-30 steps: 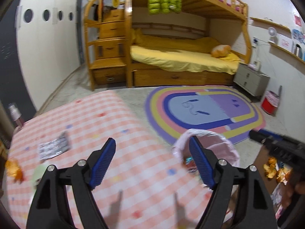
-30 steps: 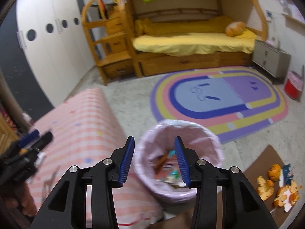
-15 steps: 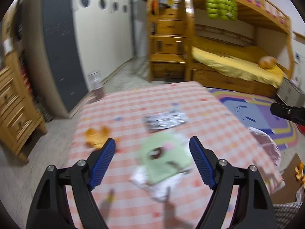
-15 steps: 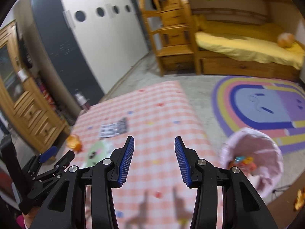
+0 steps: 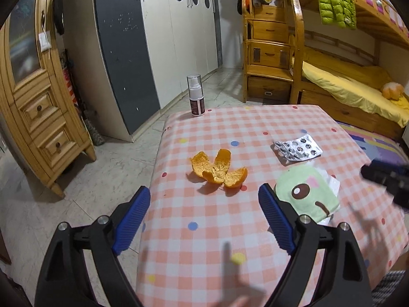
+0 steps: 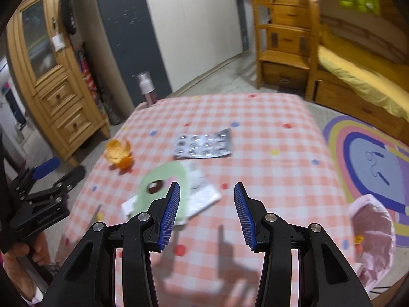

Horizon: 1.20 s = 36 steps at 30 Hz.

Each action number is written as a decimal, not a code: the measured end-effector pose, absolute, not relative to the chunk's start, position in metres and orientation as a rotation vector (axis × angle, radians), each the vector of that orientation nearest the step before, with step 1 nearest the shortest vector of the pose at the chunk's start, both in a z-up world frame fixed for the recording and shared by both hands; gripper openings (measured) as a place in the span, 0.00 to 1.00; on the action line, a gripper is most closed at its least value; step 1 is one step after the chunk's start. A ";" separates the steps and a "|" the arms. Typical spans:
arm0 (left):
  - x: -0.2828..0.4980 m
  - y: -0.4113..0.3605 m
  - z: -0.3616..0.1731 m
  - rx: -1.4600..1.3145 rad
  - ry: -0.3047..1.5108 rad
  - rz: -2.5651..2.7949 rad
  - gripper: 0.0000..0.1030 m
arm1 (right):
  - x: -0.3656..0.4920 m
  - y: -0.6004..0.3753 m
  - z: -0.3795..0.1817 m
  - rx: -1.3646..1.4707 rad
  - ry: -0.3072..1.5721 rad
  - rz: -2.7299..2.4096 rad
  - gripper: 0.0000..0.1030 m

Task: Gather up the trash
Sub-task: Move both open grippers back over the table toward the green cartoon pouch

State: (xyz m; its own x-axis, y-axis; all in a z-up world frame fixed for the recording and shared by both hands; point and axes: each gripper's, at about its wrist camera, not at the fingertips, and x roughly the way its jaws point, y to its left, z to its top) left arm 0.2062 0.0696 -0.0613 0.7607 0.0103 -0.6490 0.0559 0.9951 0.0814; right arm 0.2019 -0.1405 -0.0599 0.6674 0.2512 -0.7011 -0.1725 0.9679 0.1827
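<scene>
Orange peel (image 5: 219,171) just ahead of open left tool (image 5: 204,218)

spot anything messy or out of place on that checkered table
Yes. An orange peel lies splayed open near the left edge of the checkered table. A used silver blister pack sits crumpled farther back, and a green cartoon-face wrapper lies askew on white paper. The spray bottle stands upright.
</scene>
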 end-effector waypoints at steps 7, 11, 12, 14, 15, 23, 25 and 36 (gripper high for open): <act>0.212 0.080 -0.061 0.067 0.717 0.001 0.82 | 0.201 -0.100 -0.079 -0.007 0.833 0.337 0.44; 0.217 0.084 -0.063 0.041 0.734 0.003 0.82 | 0.207 -0.086 -0.089 -0.045 0.869 0.336 0.49; 0.219 0.085 -0.063 0.038 0.737 0.007 0.82 | 0.209 -0.084 -0.091 -0.048 0.876 0.336 0.49; 0.221 0.088 -0.065 0.028 0.743 0.021 0.82 | 0.213 -0.079 -0.096 -0.077 0.888 0.310 0.52; 0.222 0.089 -0.065 0.022 0.746 0.026 0.82 | 0.216 -0.079 -0.098 -0.087 0.894 0.297 0.55; 0.219 0.100 -0.067 -0.015 0.757 0.029 0.82 | 0.214 -0.069 -0.104 -0.179 0.886 0.260 0.49; 0.218 0.100 -0.066 -0.021 0.755 0.023 0.82 | 0.210 -0.072 -0.097 -0.170 0.853 0.256 0.32; 0.214 0.086 -0.066 -0.003 0.745 0.001 0.83 | 0.196 -0.099 -0.072 -0.006 0.772 0.354 0.01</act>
State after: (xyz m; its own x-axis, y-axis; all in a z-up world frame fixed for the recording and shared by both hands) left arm 0.2144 0.0857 -0.0660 0.7348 -0.0005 -0.6783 -0.0016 1.0000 -0.0025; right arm 0.1961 -0.0989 -0.0716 0.6604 0.3109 -0.6835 -0.3150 0.9410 0.1236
